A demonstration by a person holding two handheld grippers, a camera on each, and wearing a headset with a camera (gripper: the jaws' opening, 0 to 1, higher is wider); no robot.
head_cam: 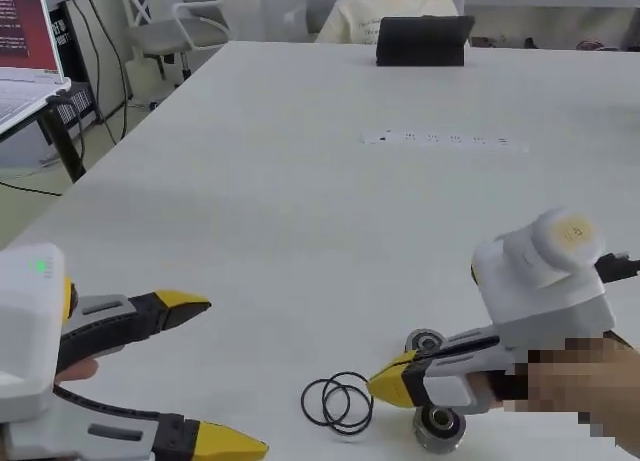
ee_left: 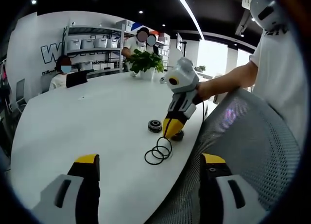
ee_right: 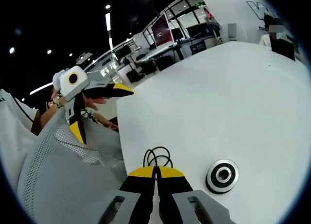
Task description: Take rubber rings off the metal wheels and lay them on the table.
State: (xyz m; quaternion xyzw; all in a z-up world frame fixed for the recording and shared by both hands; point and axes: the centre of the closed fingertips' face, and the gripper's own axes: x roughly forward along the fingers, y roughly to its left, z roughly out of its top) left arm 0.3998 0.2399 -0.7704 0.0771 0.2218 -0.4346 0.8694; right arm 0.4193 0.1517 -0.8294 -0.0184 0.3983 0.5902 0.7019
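Your right gripper (head_cam: pixel 382 383), jaws pressed together, sets its yellow tips at the edge of the loose rubber rings (head_cam: pixel 338 401) on the white counter (head_cam: pixel 300 181). A metal wheel (head_cam: pixel 425 342) lies just beside it and a second metal wheel (head_cam: pixel 440 427) on its other side. Your left gripper (head_cam: pixel 215 373) gapes wide, apart from the rings.

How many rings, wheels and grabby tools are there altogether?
Thin black rubber rings: 3, overlapping, so roughly
Round silver metal wheels: 2
Yellow-tipped hand-held grippers: 2, left hand-held gripper and right hand-held gripper
Total: 7
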